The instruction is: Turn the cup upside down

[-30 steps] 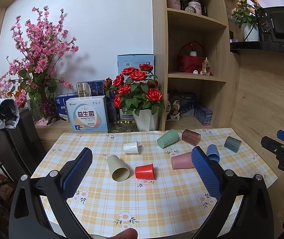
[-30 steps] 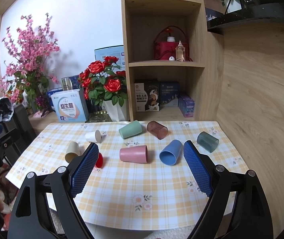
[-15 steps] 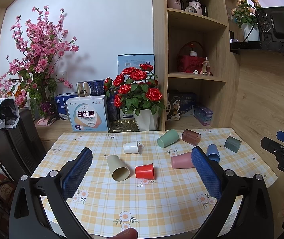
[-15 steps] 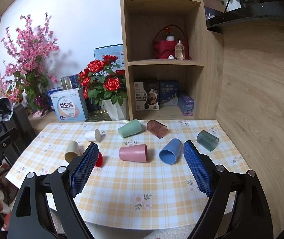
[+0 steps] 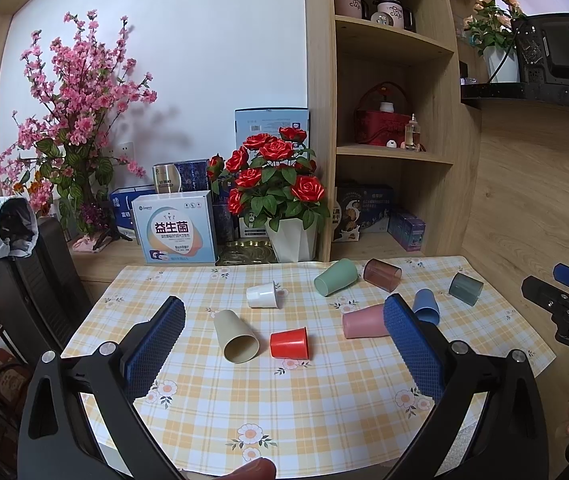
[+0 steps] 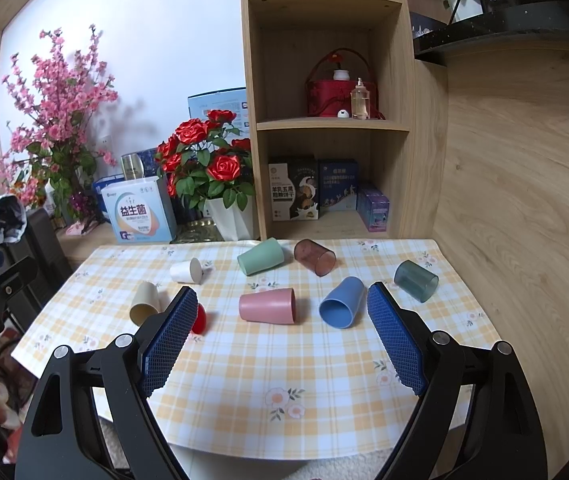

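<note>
Overhead, both the left gripper (image 5: pixel 284 330) and right gripper (image 6: pixel 282 320) hang spread, textured blue pads bare, above tapered plastic cups (image 6: pixel 267 306) lying sideways on the checked desk (image 6: pixel 284 376).

My right claw's (image 6: pixel 280 300) left finger (image 6: pixel 170 330) covers most of the red cup (image 6: pixel 199 319). My left claw's (image 5: pixel 284 312) right finger (image 5: pixel 412 346) hides part of the pink cup (image 5: pixel 362 322). The table's (image 6: pixel 324 420) near edge is cut off.
</note>
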